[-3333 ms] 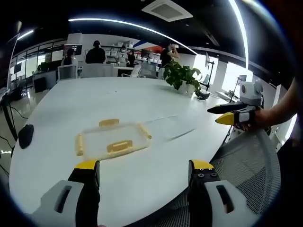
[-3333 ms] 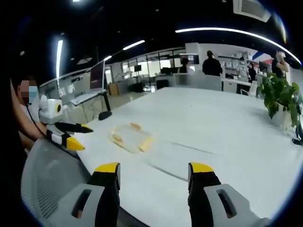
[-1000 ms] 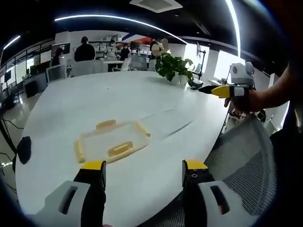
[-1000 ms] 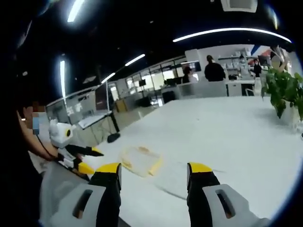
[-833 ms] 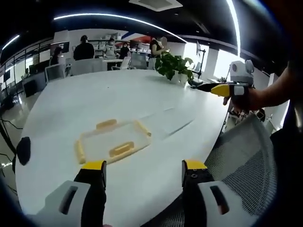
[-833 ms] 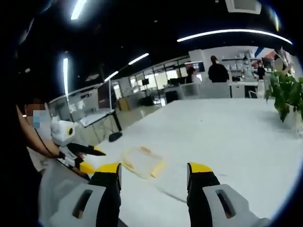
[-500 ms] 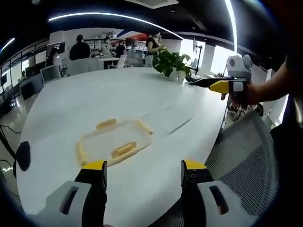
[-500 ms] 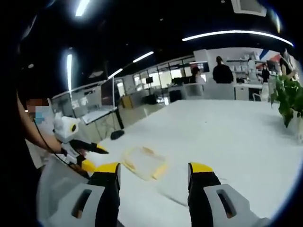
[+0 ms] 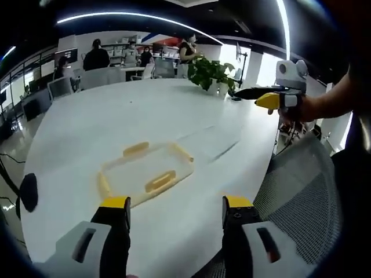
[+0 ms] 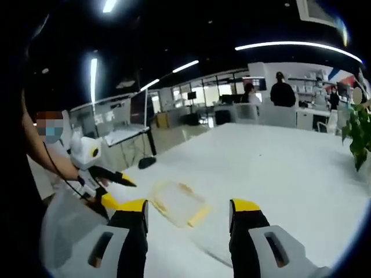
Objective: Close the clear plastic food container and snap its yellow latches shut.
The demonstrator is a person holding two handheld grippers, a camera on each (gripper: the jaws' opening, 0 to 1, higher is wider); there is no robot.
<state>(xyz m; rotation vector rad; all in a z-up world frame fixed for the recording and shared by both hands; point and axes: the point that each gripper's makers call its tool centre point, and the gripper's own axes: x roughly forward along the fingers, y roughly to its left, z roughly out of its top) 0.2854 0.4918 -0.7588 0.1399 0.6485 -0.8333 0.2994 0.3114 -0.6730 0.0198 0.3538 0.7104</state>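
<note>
Container (image 9: 145, 172), clear with yellow latches (image 9: 160, 181), is seen flat on the white table (image 9: 116, 124), nearer than before; left gripper (image 9: 174, 204) jaws spread, empty. Right gripper (image 10: 186, 209) jaws likewise spread, empty; container (image 10: 178, 203) now larger.

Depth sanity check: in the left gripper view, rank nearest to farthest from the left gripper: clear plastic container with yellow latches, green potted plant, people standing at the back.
1. Clear plastic container with yellow latches, on the white table just ahead of the left gripper.
2. Green potted plant, far table edge, right of centre.
3. People standing at the back, beyond the table.
</note>
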